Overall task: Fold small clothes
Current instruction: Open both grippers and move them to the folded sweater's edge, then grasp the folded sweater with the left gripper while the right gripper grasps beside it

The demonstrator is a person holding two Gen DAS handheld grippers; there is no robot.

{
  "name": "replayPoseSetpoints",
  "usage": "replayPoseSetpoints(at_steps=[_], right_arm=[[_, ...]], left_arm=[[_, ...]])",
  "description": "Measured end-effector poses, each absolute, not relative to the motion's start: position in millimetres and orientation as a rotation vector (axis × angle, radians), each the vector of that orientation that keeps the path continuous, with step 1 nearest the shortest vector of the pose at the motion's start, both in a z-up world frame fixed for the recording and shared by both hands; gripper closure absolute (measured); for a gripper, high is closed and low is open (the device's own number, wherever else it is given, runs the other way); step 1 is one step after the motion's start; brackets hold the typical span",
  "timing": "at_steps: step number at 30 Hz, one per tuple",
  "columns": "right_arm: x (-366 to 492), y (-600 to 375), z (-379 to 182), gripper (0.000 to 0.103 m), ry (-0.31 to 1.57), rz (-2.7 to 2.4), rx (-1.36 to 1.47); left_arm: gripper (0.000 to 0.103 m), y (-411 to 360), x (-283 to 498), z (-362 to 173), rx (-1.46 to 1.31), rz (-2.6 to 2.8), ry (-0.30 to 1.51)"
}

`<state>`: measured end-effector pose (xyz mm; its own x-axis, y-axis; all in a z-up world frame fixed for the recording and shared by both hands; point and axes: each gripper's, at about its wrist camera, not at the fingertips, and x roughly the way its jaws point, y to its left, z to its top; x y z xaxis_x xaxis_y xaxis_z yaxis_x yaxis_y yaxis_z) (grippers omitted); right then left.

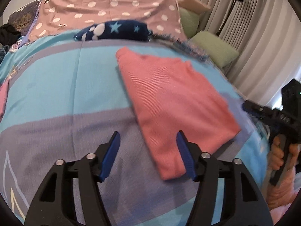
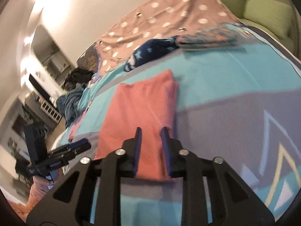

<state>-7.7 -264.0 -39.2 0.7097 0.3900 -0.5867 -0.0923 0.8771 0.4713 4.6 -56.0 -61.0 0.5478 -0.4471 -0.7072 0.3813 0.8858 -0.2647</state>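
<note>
The left tongs (image 1: 148,137) stand open over the bed (image 1: 56,86), nothing between their blue pads; the near corner of the pink cloth (image 1: 169,98) lies just under the right pad, whether touching I cannot tell. The cloth is folded into a long flat rectangle and lies on the blue and grey bedcover. The right tongs (image 2: 151,131) hang above the cloth's near end with a narrow gap between the pads, gripping nothing. A hand (image 1: 282,154) holds their handle at the bed's edge. Farther back a navy star-printed cloth (image 1: 112,31) lies bunched against a pink dotted sheet (image 1: 105,9), with green cushions (image 1: 212,47) beside the curtain (image 1: 254,28).
</note>
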Motion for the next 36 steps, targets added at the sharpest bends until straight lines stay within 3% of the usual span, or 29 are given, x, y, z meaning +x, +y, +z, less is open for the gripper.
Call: replayPoseSetpoints(at_steps=[2,4,7,8,10,13,15,21,24,26,29,33,36], right_arm=[[14.0,-250.9,-38.0,0.087,0.752,0.357,0.439],[29.9,-243.3,-42.4,0.088,0.772,0.402,0.462],[53.1,-239.5,-65.1,0.089,0.848,0.314,0.445],[63.1,-243.2,-83.6,0.103,0.907,0.217,0.405],[67.8,-252.1,-101.4,0.103,0.934,0.207,0.444],[64.4,-256.0,-92.3,0.103,0.919,0.235,0.44],[66.0,-254.3,-78.8,0.097,0.893,0.25,0.393],[112.0,-243.9,-54.2,0.096,0.86,0.349,0.342],[143.4,-246.7,-67.0,0.096,0.911,0.317,0.343],[158.9,-253.4,-86.3,0.103,0.95,0.188,0.279],[163.3,-273.6,-104.5,0.103,0.935,0.24,0.418],[156.4,-264.7,-99.3,0.103,0.891,0.243,0.331],[148.3,-264.0,-87.6,0.087,0.873,0.271,0.352]], left_arm=[[0.067,-59.6,13.2,-53.6,-0.112,-0.51,0.846],[0.078,-68.3,25.0,-48.2,-0.147,-0.54,0.824],[0.08,-80.5,45.9,-61.4,-0.204,-0.573,0.873],[0.081,-83.8,50.4,-71.6,-0.193,-0.555,0.899],[0.086,-89.9,54.1,-94.5,-0.139,-0.524,0.931],[0.086,-86.0,48.0,-92.3,-0.161,-0.55,0.904],[0.086,-84.0,48.0,-89.0,-0.149,-0.556,0.908],[0.085,-96.1,66.4,-67.6,-0.085,-0.573,0.858],[0.085,-100.6,91.7,-67.8,-0.106,-0.558,0.868],[0.085,-102.1,108.9,-79.1,-0.109,-0.525,0.91],[0.085,-101.1,114.5,-95.2,-0.129,-0.53,0.924],[0.085,-98.7,113.4,-95.0,-0.15,-0.549,0.92],[0.084,-100.9,110.5,-92.9,-0.133,-0.545,0.91]])
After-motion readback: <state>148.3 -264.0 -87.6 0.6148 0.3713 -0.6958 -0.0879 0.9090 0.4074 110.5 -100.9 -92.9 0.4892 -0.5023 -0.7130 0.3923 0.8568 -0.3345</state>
